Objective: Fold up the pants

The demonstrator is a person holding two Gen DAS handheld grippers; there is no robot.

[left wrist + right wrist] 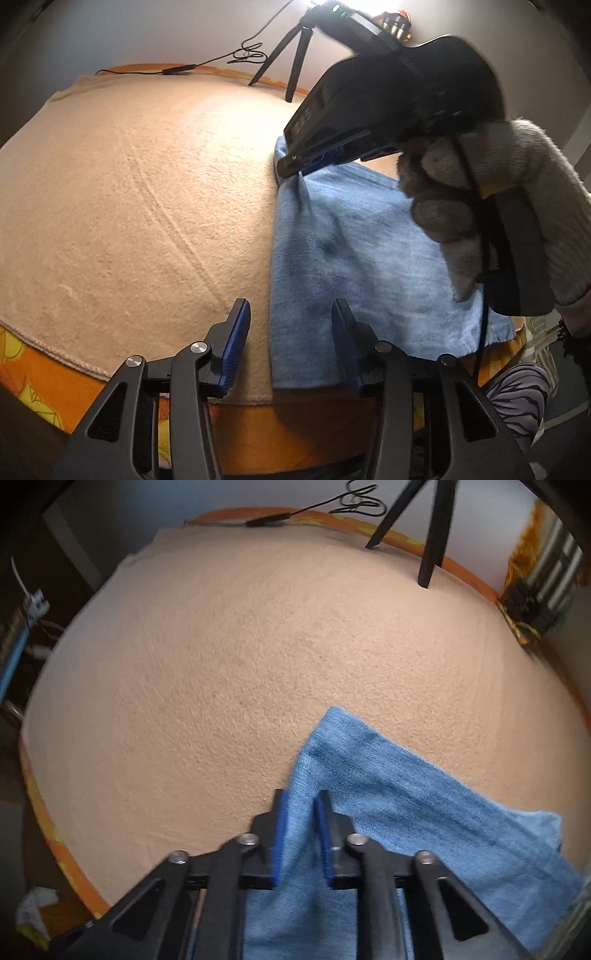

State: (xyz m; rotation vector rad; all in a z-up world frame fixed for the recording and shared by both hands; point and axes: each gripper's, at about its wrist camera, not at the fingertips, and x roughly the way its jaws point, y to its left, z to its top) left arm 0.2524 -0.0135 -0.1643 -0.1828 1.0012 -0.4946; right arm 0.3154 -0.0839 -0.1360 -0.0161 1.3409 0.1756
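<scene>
The light blue pants [354, 251] lie folded on a beige towel [140, 192] at the table's near right. My left gripper [290, 332] is open, its jaws straddling the pants' near left edge. My right gripper [295, 168], held by a gloved hand [491, 199], pinches the pants' far left corner. In the right wrist view my right gripper [301, 830] is shut on a fold of the pants [406, 812], which rises between its blue pads [280, 834].
A black tripod [295, 51] and a black cable [221, 59] stand at the table's far edge; the tripod also shows in the right wrist view [432, 531]. An orange patterned cloth [33, 365] lies under the towel. Striped trousers [517, 398] show at lower right.
</scene>
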